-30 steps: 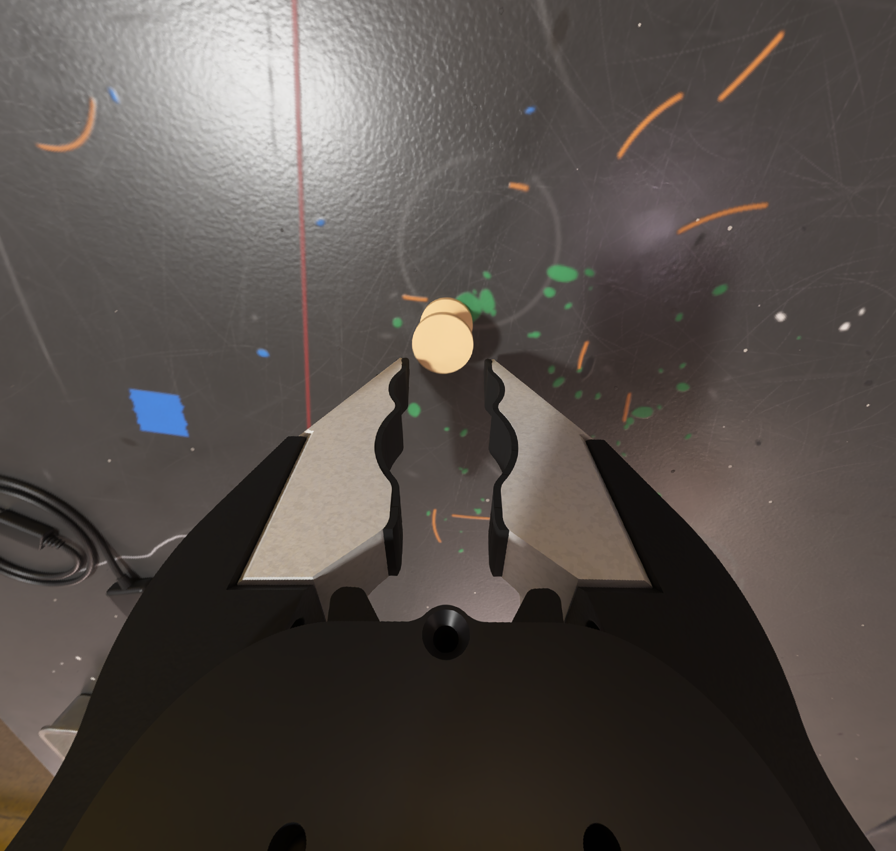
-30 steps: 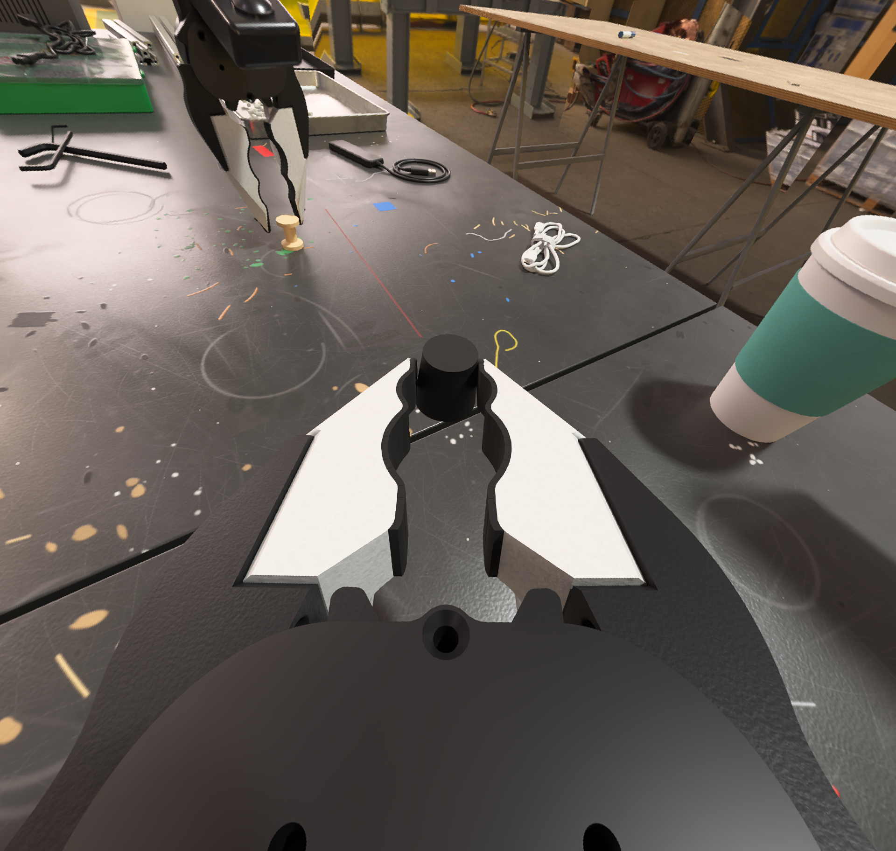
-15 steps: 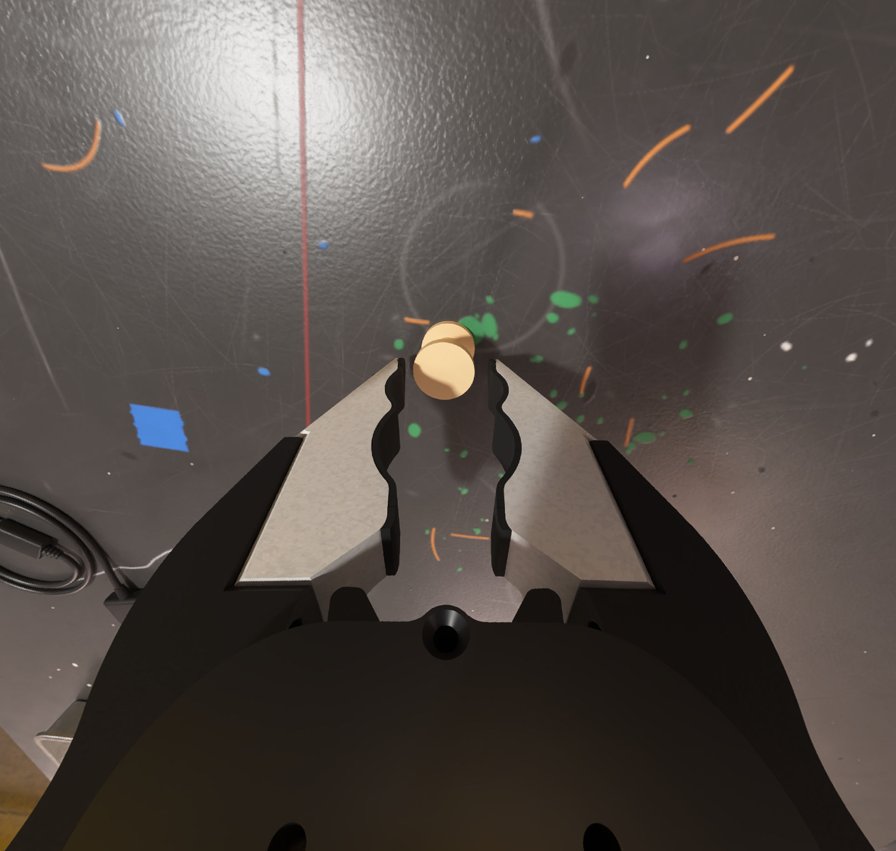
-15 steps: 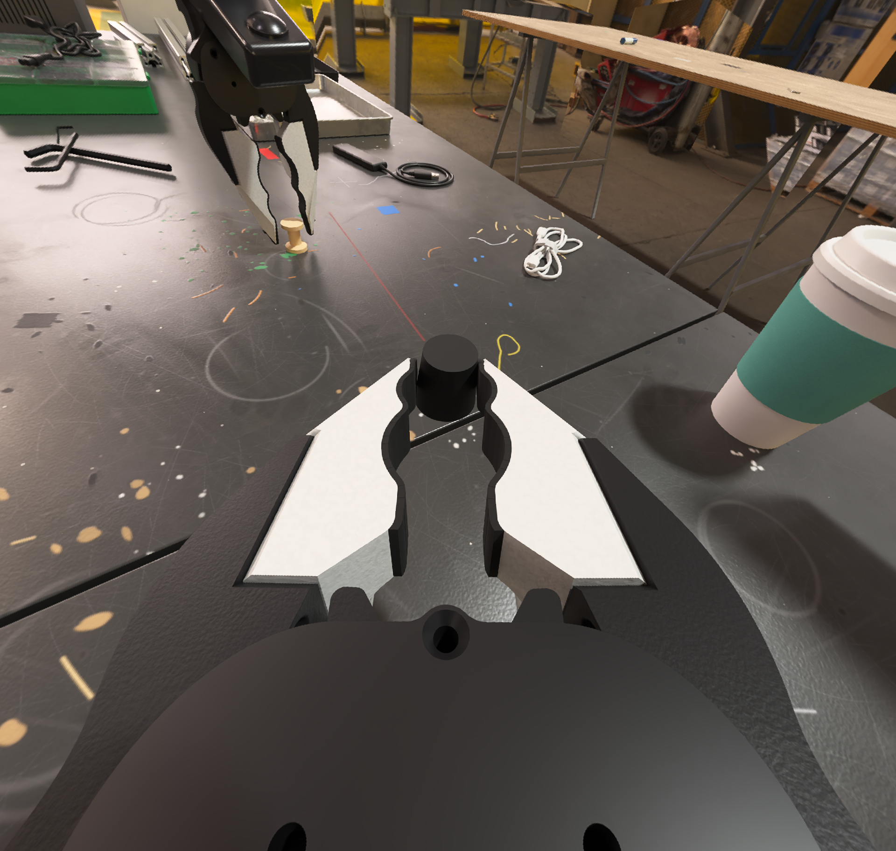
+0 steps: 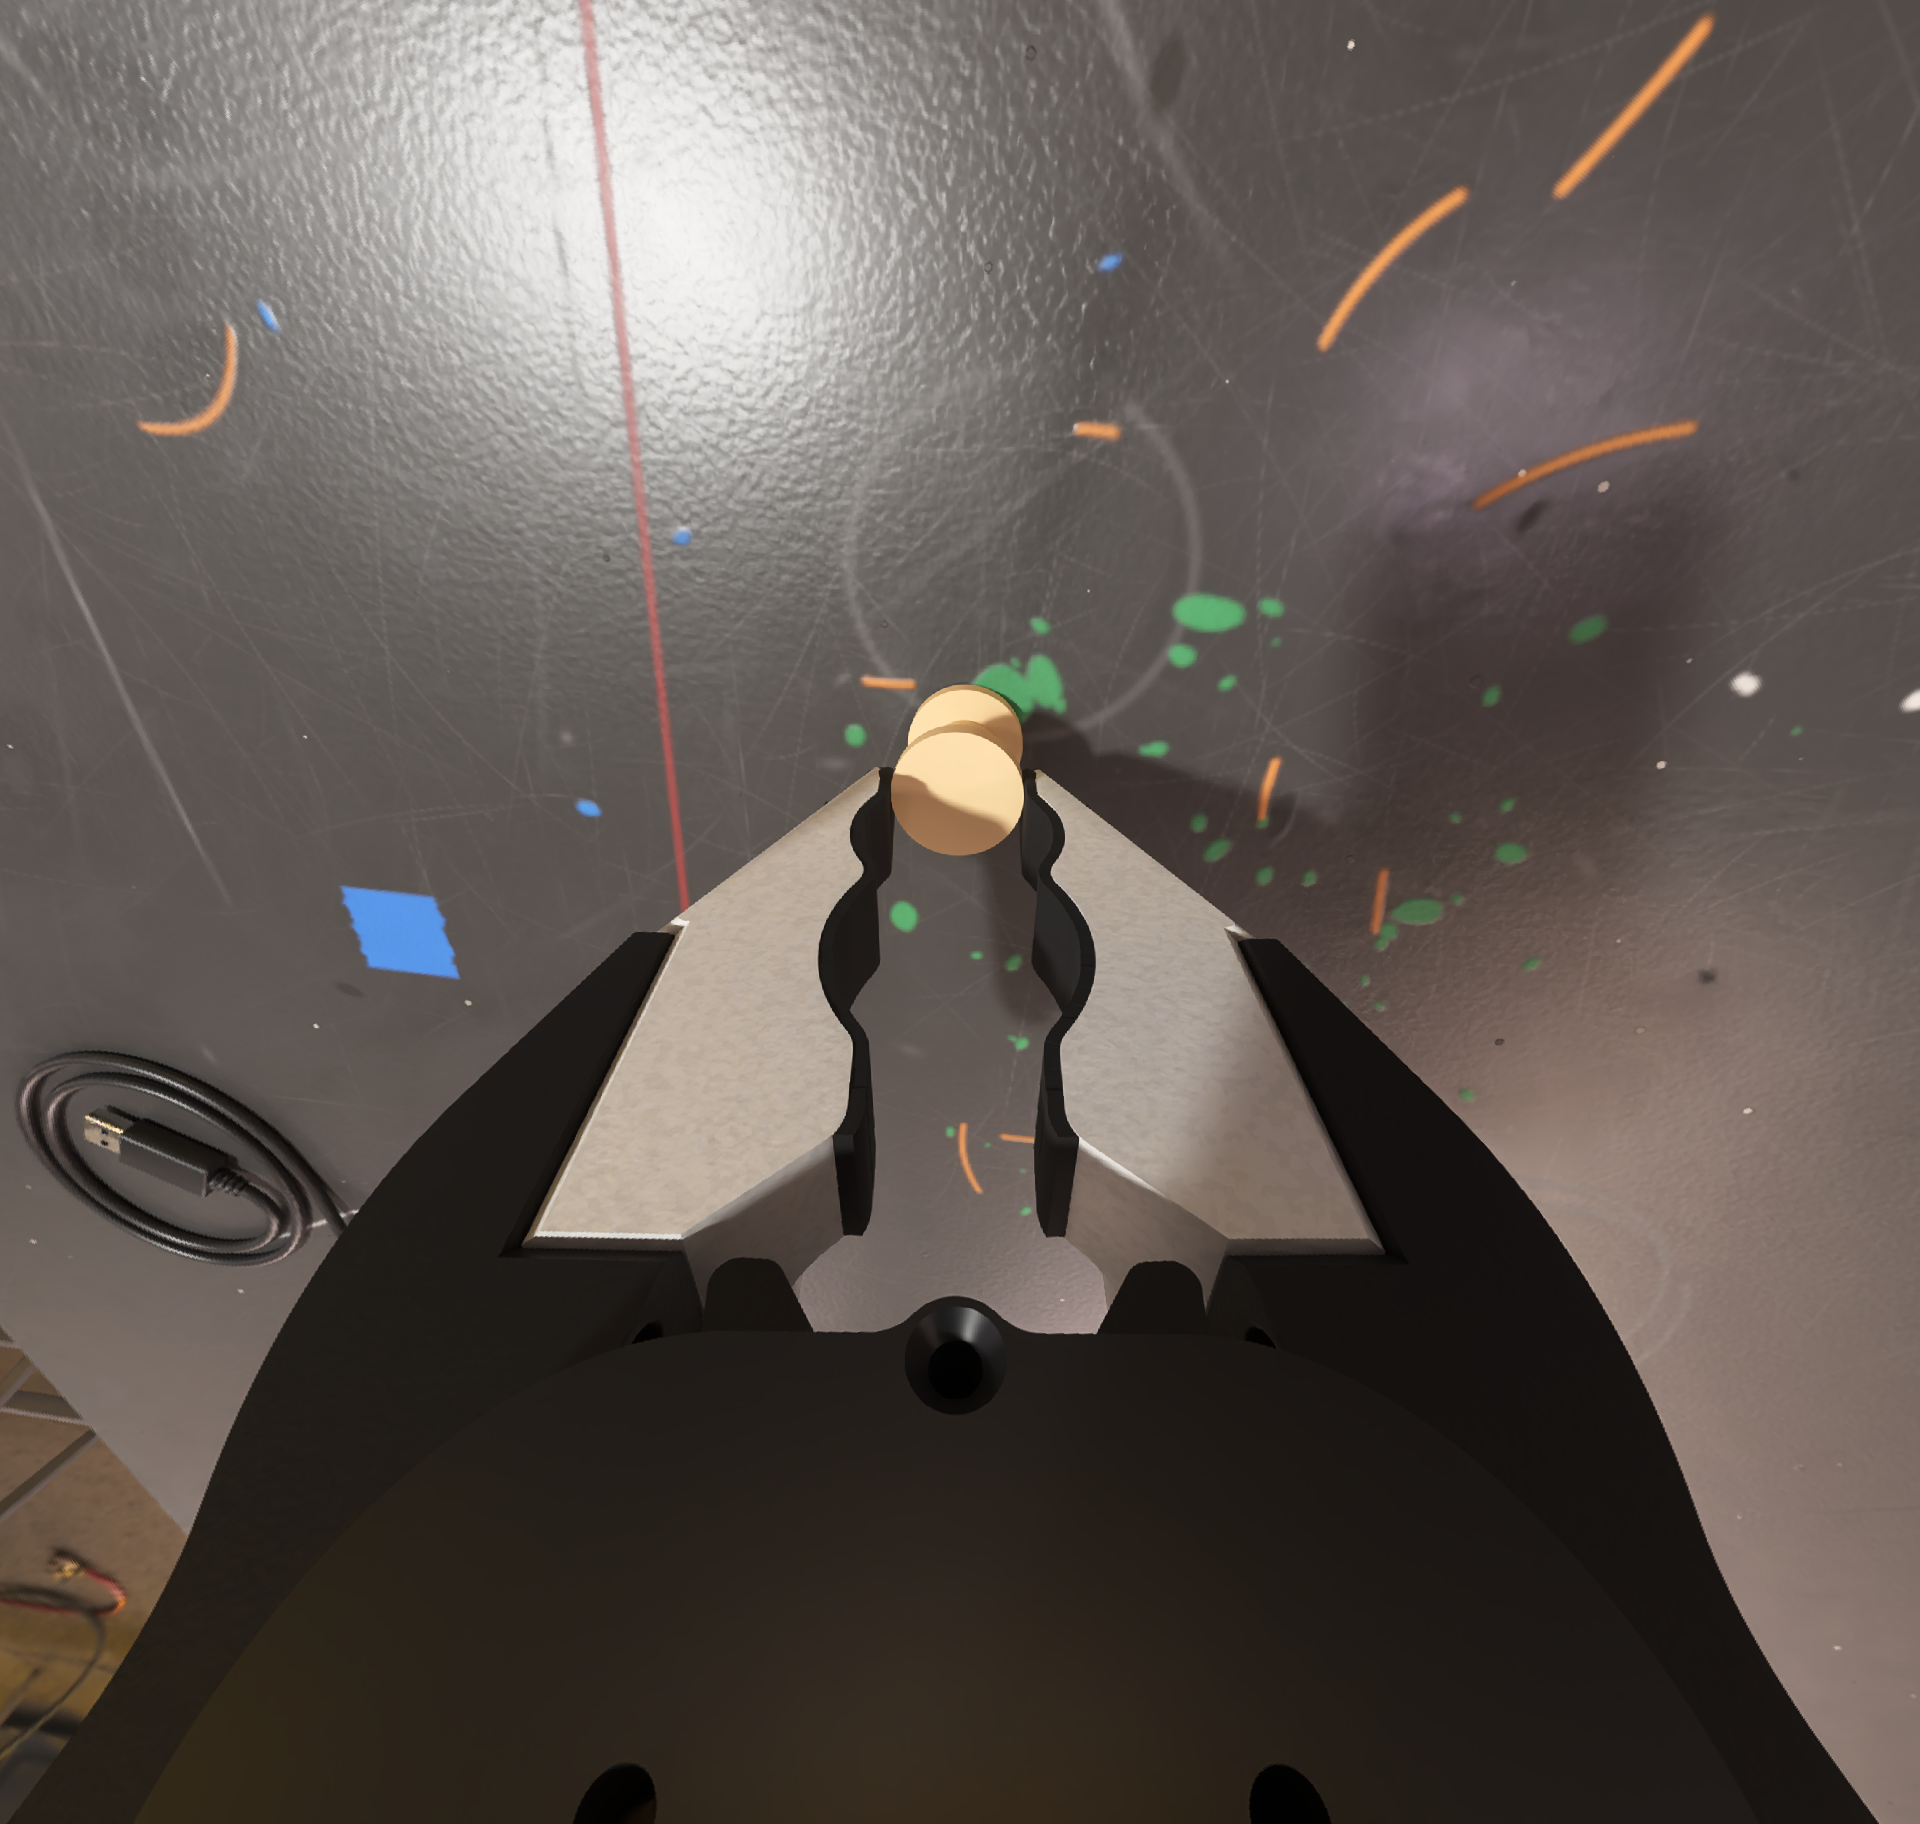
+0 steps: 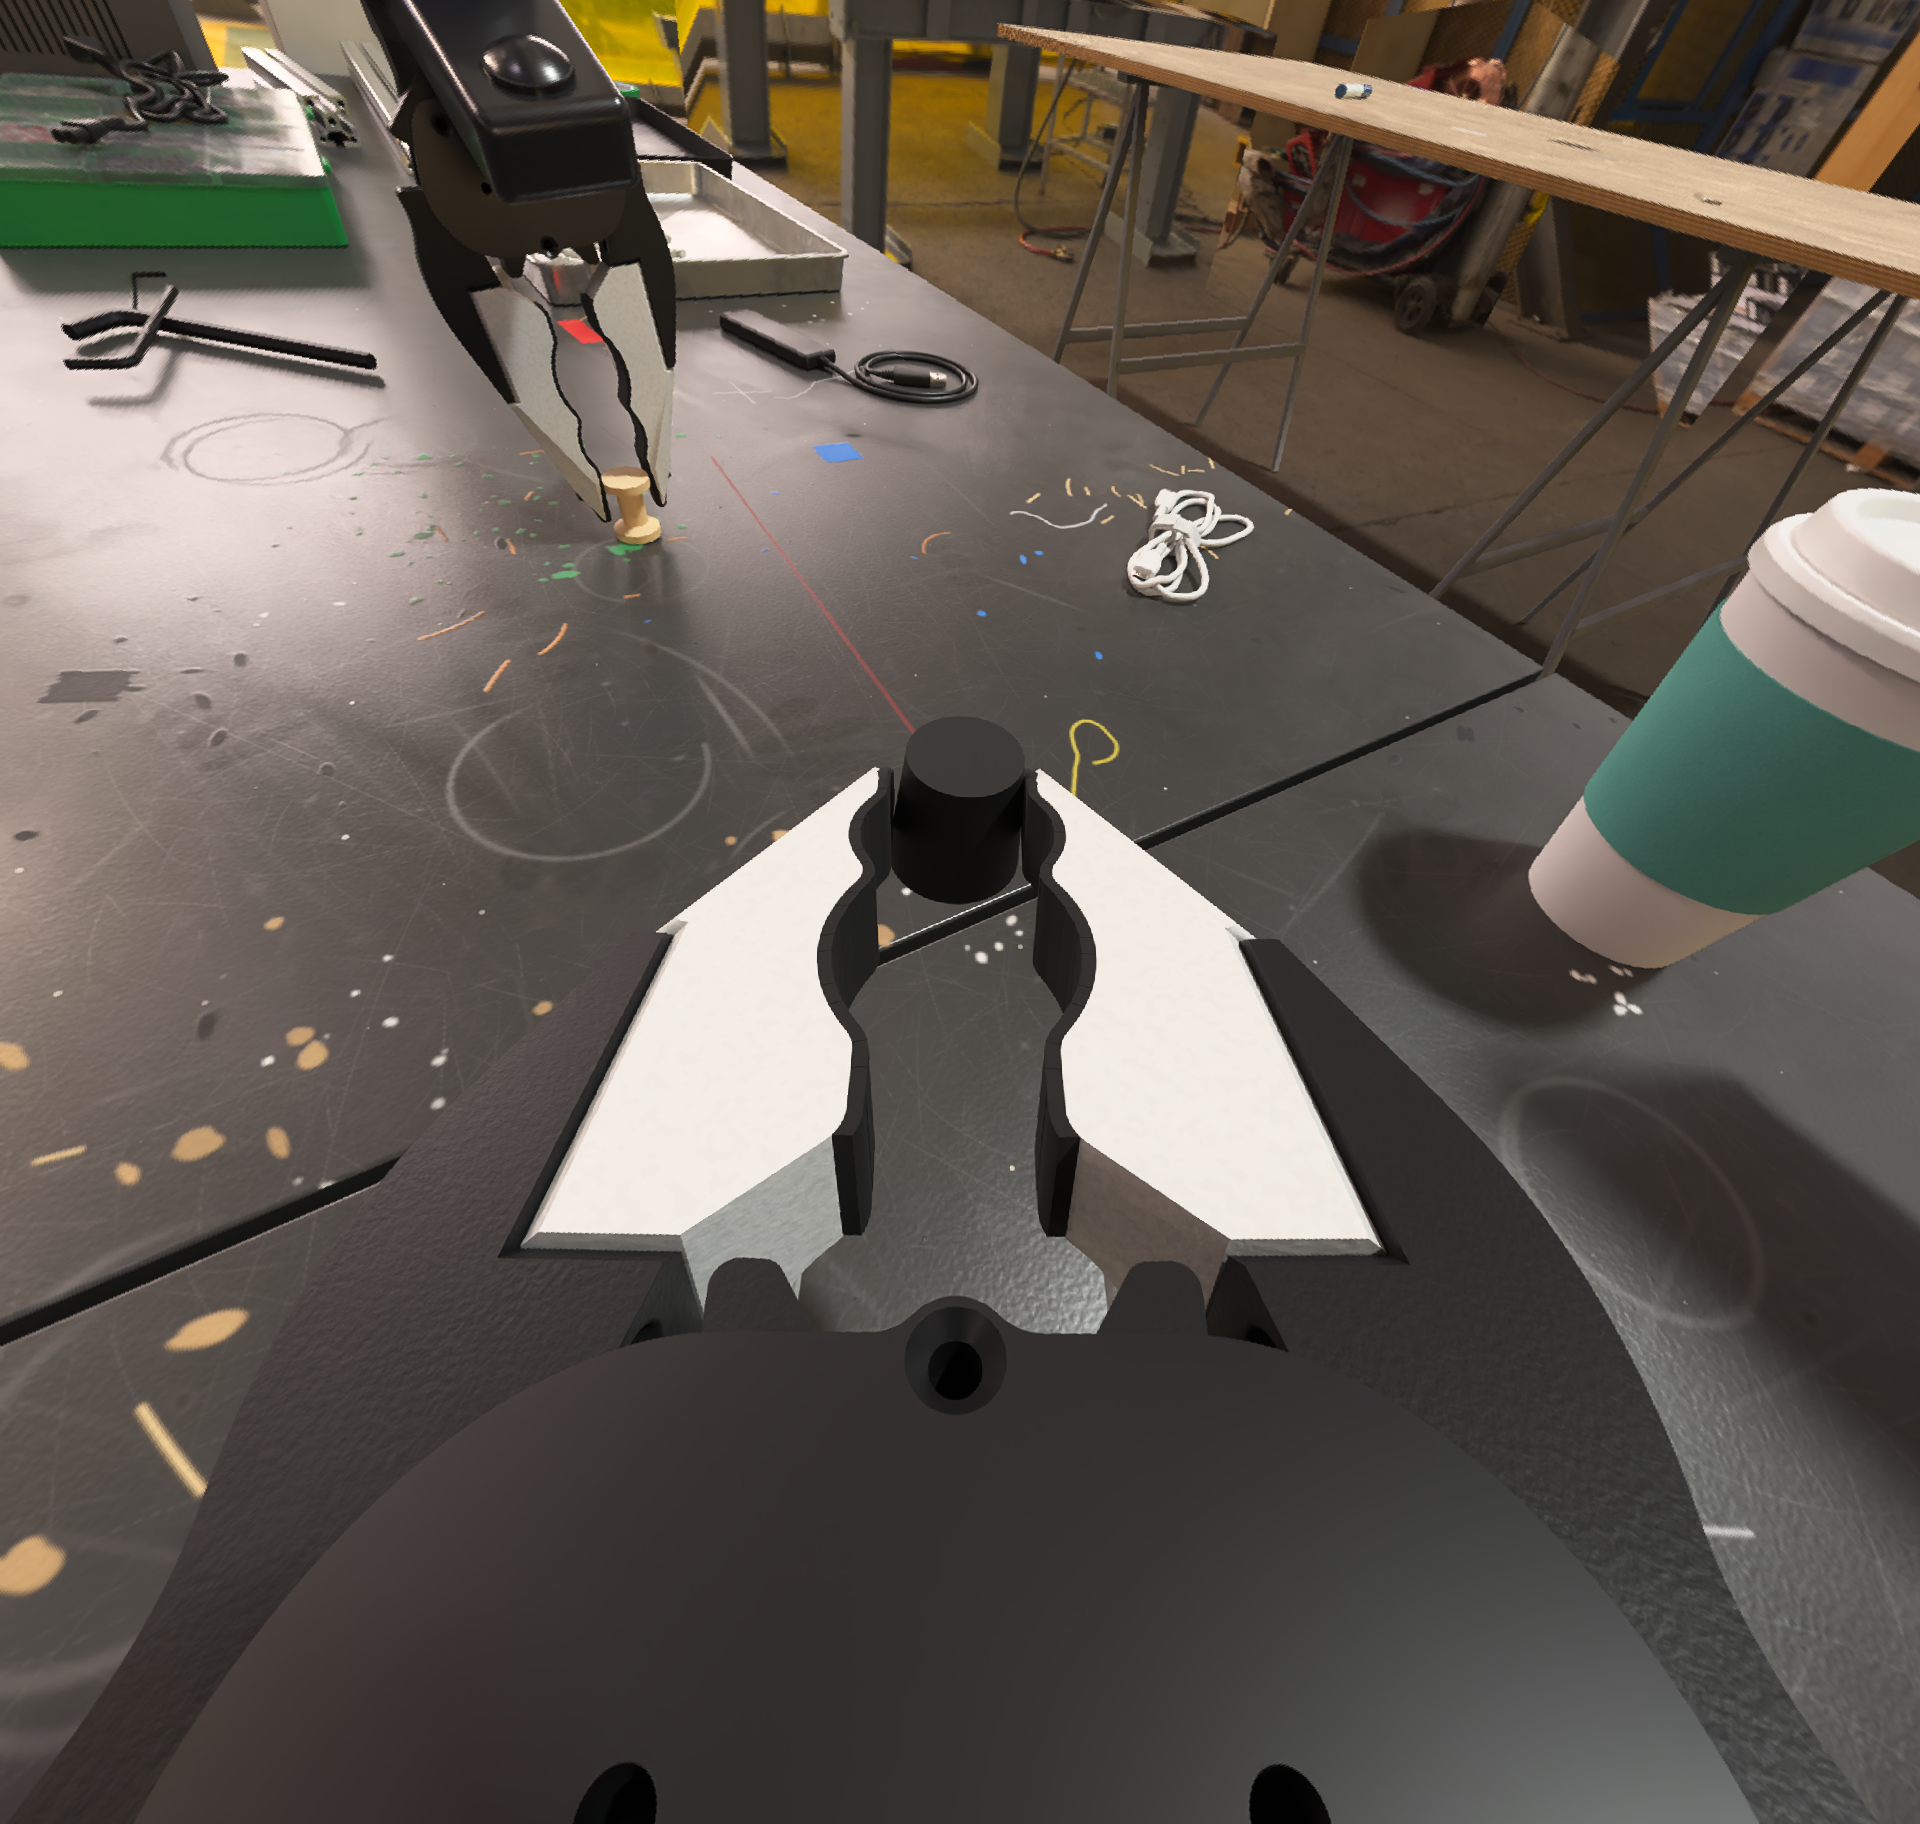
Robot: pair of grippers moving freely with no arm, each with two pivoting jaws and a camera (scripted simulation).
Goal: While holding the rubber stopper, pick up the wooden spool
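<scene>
Fingers of the left gripper [image 5: 957, 787] stand a little apart, one on each side of the small pale wooden spool [image 5: 957, 803], and I judge they are not yet pressing it. From the left wrist view the top flange fills nearly the whole gap between the tips; I cannot tell if they touch it. In the right wrist view the spool [image 6: 632, 507] stands upright on the dark scratched worktable [image 6: 312, 787], among green paint spots, with the left gripper [image 6: 623, 496] reaching down around it.

What could go wrong, in my judgement: the tips sit high, at the flange and not at the thin waist, so closing there may tip the light spool over or push it out. If one finger arrives first, the spool may slide away.

Nearer to me, the right gripper [image 6: 957, 787] pinches the black tapered rubber stopper [image 6: 957, 808] between its fingertips, clear of the table. Any loosening there would drop it. A teal paper cup with a white lid [image 6: 1756, 766] stands close at the right; a swing could knock it.
</scene>
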